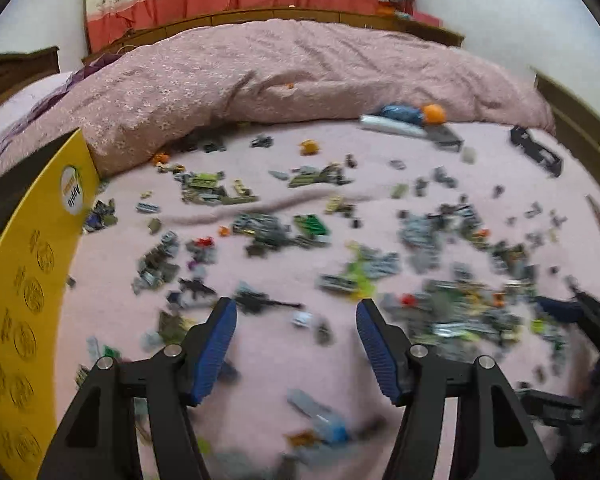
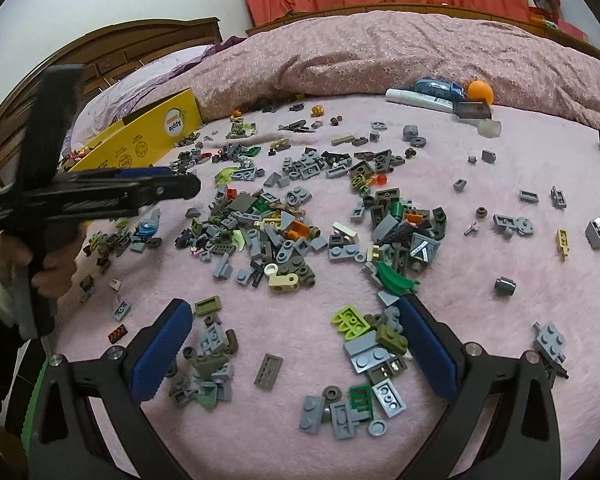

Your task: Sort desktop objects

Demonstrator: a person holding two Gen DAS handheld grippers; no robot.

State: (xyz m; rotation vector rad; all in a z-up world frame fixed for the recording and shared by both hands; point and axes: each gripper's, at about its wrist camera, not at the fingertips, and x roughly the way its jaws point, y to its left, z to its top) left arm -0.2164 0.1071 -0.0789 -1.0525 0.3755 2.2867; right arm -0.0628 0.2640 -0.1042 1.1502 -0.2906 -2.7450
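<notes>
we hold our left claw (image 1: 296, 316) and right claw (image 2: 294, 316) spread and empty over loose bricks (image 2: 284, 236) on the bed (image 2: 500, 320), yellow box (image 2: 140, 140) at its left edge.

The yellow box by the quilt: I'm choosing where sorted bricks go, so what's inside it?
In the right wrist view, a few small red and dark pieces show inside the yellow box near its left end. Its wall and the left gripper hide the rest.

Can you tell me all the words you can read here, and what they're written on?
"Apple": on the round white label of the yellow box, printed sideways.
A smaller word on that label: too small to read.
Round printed marks on the yellow box: no readable words.
White tube: dark print, too blurred to read.
</notes>
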